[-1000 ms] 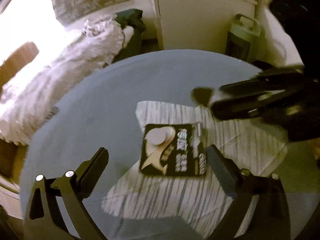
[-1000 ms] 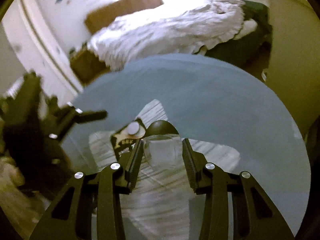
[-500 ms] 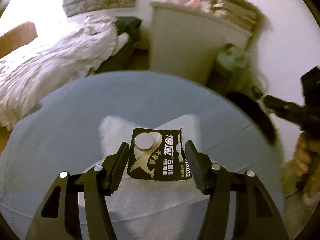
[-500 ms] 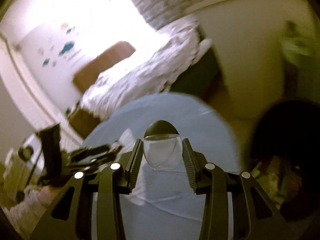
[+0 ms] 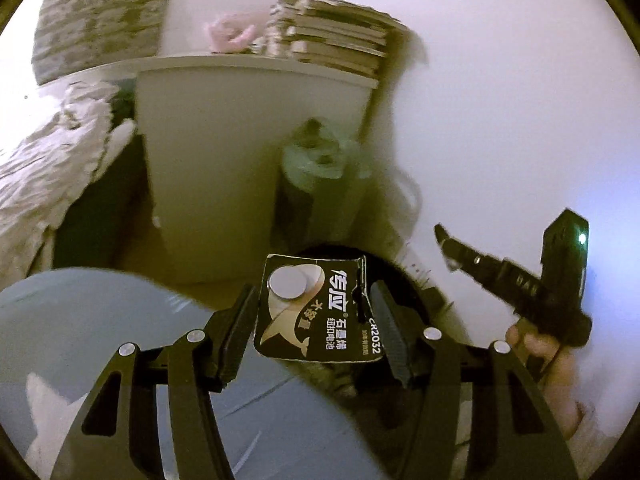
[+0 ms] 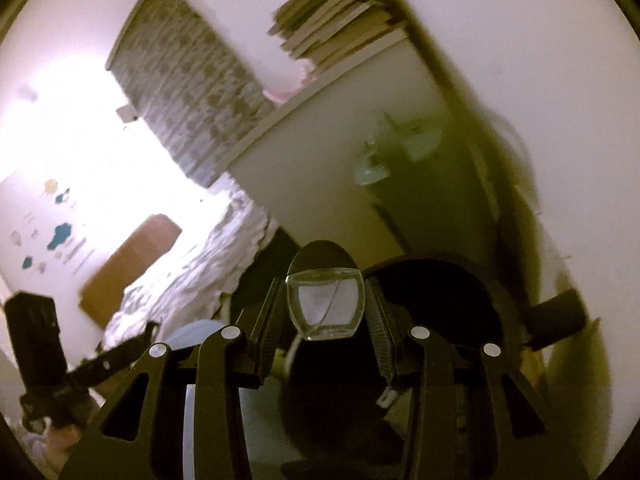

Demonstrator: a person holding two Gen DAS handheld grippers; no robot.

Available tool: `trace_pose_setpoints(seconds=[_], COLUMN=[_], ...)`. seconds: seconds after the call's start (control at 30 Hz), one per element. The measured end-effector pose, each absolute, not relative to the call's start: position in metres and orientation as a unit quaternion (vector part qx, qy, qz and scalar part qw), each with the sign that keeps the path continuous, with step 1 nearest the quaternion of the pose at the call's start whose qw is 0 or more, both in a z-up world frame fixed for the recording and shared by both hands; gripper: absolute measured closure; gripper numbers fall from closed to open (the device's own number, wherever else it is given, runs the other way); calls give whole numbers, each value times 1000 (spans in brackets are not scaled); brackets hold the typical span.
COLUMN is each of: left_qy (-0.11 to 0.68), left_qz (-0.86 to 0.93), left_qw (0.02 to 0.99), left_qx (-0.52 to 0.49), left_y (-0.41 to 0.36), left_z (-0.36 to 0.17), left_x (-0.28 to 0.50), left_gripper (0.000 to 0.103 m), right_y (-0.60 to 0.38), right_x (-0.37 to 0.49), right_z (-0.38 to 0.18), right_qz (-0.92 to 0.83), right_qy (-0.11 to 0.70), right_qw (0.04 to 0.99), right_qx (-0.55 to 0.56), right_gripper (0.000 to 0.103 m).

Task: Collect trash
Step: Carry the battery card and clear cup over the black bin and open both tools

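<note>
Battery card (image 5: 316,308), a second ago flat on the striped cloth on the counter (image 5: 80,320) between wide-open fingers, is now pinched by its side edges in the left gripper (image 5: 314,324); the fingers have just been closing on it, and it is lifted clear, with the counter's blue edge fallen to the lower left of the left view; beyond the card shows the dark round mouth of what looks like a bin (image 5: 404,280) on the floor, between the white cabinet (image 5: 240,140) and the wall. The right gripper (image 6: 324,316) holds a small clear plastic shell (image 6: 326,304) with a dark rounded piece behind it, its fingers narrowed on the shell's sides just as they were a second ago; its view has swung from the counter and the bed (image 6: 200,272) to the cabinet, tilted, with the same dark bin mouth (image 6: 460,292) just past the fingertips. Each gripper shows in the other's view, well apart, a hand (image 5: 548,356) under the right one. Both pieces of trash are thus off the counter and carried toward the bin; judging by this, pickup is done and what remains is to bring each over the opening and let go, the right seemingly closer; the card, held only by its thin edges, could twist or slip on the way.
</note>
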State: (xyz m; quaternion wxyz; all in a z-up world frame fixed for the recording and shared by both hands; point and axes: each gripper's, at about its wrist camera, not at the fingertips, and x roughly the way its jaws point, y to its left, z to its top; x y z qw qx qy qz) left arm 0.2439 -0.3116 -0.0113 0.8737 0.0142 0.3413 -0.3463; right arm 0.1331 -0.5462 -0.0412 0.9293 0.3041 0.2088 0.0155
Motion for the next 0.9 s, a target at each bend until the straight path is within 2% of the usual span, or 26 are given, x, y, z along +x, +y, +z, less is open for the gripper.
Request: trace_pose_setpoints(seconds=[0.3, 0.9], left_qy=[364, 382], left_qz=[-366, -373], left_qw=[856, 845], left_qx=[24, 32], left_y=[-370, -399], left_z=[-30, -52], left_x=[260, 265], left_gripper=[46, 45], right_y=[-569, -569], right_x=[134, 138], right_z=[-55, -64], right_qz=[-13, -26], right_qy=[203, 217], right_qw=[927, 923], right_qx=[314, 316], right_gripper=[63, 63])
